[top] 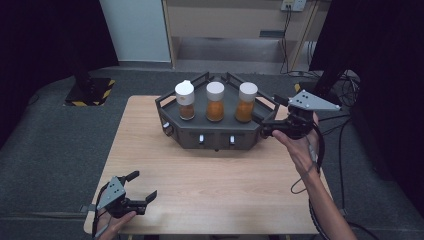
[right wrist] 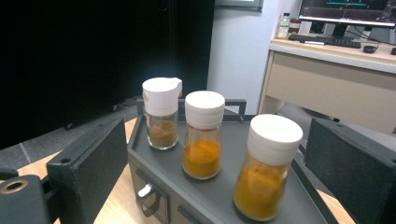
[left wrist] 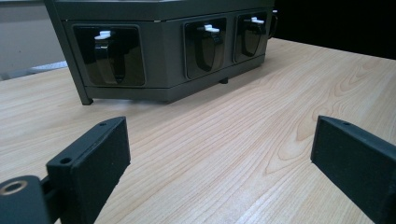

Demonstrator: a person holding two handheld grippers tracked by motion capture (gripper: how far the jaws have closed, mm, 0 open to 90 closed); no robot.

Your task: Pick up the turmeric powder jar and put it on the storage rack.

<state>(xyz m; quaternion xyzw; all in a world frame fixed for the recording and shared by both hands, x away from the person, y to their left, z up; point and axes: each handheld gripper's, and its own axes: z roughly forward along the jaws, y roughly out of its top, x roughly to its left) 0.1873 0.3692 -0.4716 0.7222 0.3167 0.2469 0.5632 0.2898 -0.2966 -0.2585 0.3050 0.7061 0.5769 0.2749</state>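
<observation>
Both fingers wide, empty: right gripper (top: 258, 121) by round glass jar (top: 245, 102); left gripper (top: 141, 187) over woodgrain.

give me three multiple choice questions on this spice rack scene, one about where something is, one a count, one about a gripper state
1. Where do the spice jars stand?
A. on top of the dark rack
B. on the bare table
C. on the floor

2. How many spice jars are there?
A. two
B. three
C. five

3. How are the right gripper's jaws?
A. shut on a jar
B. shut on nothing
C. open, holding nothing

Answers:
1. A: the spice jars stand in a row on the flat top of the dark rack, which sits on the wooden table.
2. B: the right gripper view shows three white-capped jars, the nearest with orange powder, the farthest with browner powder.
3. C: the right gripper is beside the rack's right end, and its own view shows the jaws wide apart with no jar between the pads.
</observation>
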